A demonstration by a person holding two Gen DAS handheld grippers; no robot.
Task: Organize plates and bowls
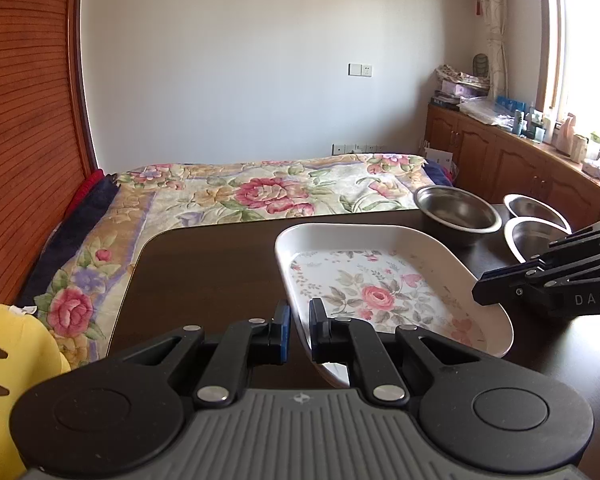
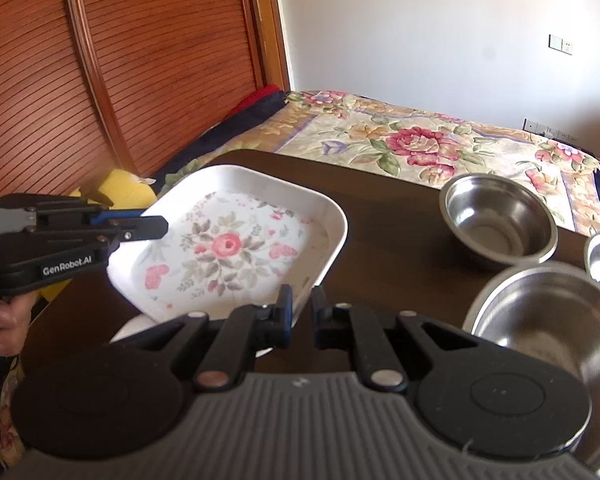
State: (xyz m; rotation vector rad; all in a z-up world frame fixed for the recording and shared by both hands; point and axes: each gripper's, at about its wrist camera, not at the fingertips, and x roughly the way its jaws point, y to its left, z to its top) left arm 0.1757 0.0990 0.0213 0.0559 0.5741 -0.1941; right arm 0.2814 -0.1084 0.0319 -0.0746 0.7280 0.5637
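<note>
1. Dark wooden table (image 1: 220, 264) stands against a bed with a floral blanket (image 1: 260, 192); louvred wood panel at left, cabinets under the window.
2. Floral rectangular plate (image 1: 380, 288) tilted, one corner raised; three steel bowls (image 2: 500, 220) beside it.
3. Left gripper (image 1: 299, 330) clamped on the plate's near rim.
4. Right gripper (image 2: 300, 312) narrowly parted astride the opposite rim; contact unclear

Floral bedspread (image 1: 268, 192), yellow plush toy (image 1: 12, 364)
</note>
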